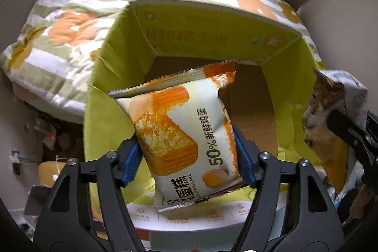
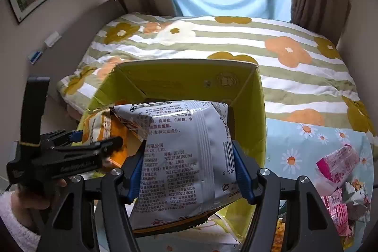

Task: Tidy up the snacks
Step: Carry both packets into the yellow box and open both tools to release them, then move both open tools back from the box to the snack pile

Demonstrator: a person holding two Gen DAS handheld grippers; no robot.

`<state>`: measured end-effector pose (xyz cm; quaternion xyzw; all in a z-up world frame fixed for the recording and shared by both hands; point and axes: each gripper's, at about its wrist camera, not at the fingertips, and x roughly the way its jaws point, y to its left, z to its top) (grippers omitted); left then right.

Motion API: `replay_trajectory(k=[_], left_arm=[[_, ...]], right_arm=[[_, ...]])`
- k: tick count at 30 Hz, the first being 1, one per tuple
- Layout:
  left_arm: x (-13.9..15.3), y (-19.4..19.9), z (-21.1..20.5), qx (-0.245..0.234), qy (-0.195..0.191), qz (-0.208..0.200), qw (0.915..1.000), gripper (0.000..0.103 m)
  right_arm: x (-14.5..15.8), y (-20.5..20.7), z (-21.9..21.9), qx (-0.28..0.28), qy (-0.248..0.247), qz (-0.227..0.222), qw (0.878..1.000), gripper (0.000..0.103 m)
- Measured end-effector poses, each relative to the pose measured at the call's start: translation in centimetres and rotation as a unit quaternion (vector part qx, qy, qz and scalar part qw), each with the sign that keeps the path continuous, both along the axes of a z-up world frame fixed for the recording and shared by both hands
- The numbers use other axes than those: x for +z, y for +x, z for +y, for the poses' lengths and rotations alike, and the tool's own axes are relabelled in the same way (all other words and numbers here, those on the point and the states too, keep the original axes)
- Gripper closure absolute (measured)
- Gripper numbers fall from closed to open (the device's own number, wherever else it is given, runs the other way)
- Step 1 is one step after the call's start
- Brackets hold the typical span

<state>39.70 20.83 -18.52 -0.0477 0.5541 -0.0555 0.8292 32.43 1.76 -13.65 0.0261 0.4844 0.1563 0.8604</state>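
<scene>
Bed: a quilt [image 2: 236, 39] with orange and mustard flowers on green stripes fills the background; a daisy-print cloth [image 2: 307, 134] lies nearer.
Box: an open yellow-green cardboard box [image 1: 113, 58] stands on the bed, flaps up, mouth towards both cameras; its brown floor looks bare where visible.
Chiffon cake packet: the orange-and-white packet [image 1: 186, 134] hangs over the box mouth, between the blue pads of the left gripper [image 1: 189, 157].
Left fingers: both pads [image 1: 131, 162] sit at the packet's side edges; whether they are pressing or just letting go, I cannot tell.
Crisp bag: a silver bag [image 2: 186, 152], printed back up with the barcode at its right edge, hangs over the box, clamped at mid-length in the right gripper [image 2: 189, 171].
Right fingers: clenched on the bag's two sides.
Handling: both packs look light, air-puffed and soft, with slick foil skins; the cake would squash and the crisps break under a hard squeeze. Holding across the narrow width, near the middle, looks best.
Pointing: each pack's long axis runs away from its gripper, far crimped end tilted down into the box; the cake packet is skewed to the right.
Loose snacks: pink packets [image 2: 337, 162] and a crumpled silver one [image 2: 356, 200] wait on the daisy cloth, right of the box.
</scene>
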Motion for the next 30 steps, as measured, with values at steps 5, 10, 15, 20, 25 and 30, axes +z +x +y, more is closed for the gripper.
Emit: replay_trajectory(k=[5,10,15,20,25,30], left_arm=[[0.7,-1.1,-0.2,0.003,0.035,-0.029,0.9990,0.001],[2.0,-3.2,0.4,0.012,0.021,-0.045,0.9987,0.001],[2.7,-4.3,0.4,0.018,0.024,-0.060,0.9977,0.001],[3.1,-5.2,1.0,0.032,0.014,-0.067,0.9972,0.001],[3.5,-6.3,1.9,0.046,0.010,-0.071,0.9964,0.001],[4.1,-7.1,2.3,0.055,0.004,-0.076,0.9956,0.001]], right_arm=[[-0.4,0.6,0.2,-0.016,-0.028,0.002,0.999,0.042],[-0.8,0.3,1.0,-0.006,-0.055,-0.011,0.998,0.042],[-2.3,0.6,1.4,-0.011,-0.051,0.010,0.999,0.042],[-2.9,0.7,1.4,-0.020,-0.046,0.006,0.999,0.037],[-3.2,0.7,1.7,-0.006,-0.034,0.022,0.999,0.001],[-3.3,-0.3,1.5,-0.006,-0.035,0.014,0.999,0.001]])
